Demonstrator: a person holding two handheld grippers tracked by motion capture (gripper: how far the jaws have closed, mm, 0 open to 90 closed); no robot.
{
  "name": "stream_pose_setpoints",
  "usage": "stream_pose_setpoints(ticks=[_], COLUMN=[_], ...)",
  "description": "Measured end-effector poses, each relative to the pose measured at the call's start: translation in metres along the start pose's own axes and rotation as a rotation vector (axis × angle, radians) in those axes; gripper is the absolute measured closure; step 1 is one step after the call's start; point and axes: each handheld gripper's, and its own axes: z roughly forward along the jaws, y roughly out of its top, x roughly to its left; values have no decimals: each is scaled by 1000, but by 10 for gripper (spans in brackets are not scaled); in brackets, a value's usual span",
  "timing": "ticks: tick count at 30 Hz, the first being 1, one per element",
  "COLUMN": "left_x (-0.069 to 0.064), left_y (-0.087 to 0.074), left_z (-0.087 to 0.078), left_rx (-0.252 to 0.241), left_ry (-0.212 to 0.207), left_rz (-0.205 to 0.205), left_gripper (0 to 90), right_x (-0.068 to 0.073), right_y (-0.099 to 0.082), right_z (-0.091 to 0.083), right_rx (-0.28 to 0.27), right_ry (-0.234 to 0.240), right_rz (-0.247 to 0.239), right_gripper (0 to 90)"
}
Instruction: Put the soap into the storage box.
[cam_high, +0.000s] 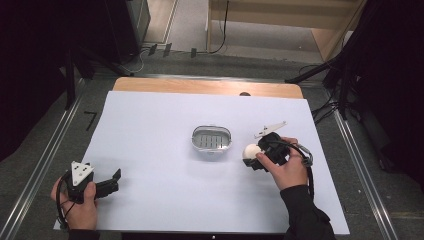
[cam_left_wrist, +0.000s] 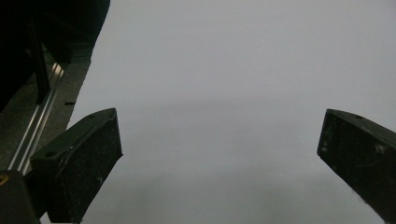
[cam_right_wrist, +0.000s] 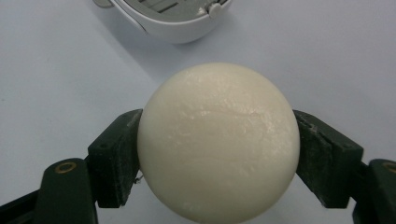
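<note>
A cream-white egg is seen between the black jaws of the right gripper; the left gripper is likewise black, topped by a pale grey plate; the slicer is coloured silvery white, its bed marked with grey slats; the table is covered in pale lavender-white; a tan wooden edge is shown behind.

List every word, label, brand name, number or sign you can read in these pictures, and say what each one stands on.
There are none: no readable text on the white egg, the egg slicer, the right gripper, the left gripper or the table.
</note>
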Motion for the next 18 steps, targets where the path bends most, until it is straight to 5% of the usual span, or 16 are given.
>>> stream_pose_setpoints(ticks=[18], left_x=[0], left_y=[0], left_z=[0], left_rx=[0], left_ry=[-2], left_rz=[1], left_gripper=[2], right_x=[9], right_y=[26], right_z=[3], right_rx=[1], right_ry=[18], right_rz=[-32], right_gripper=[235])
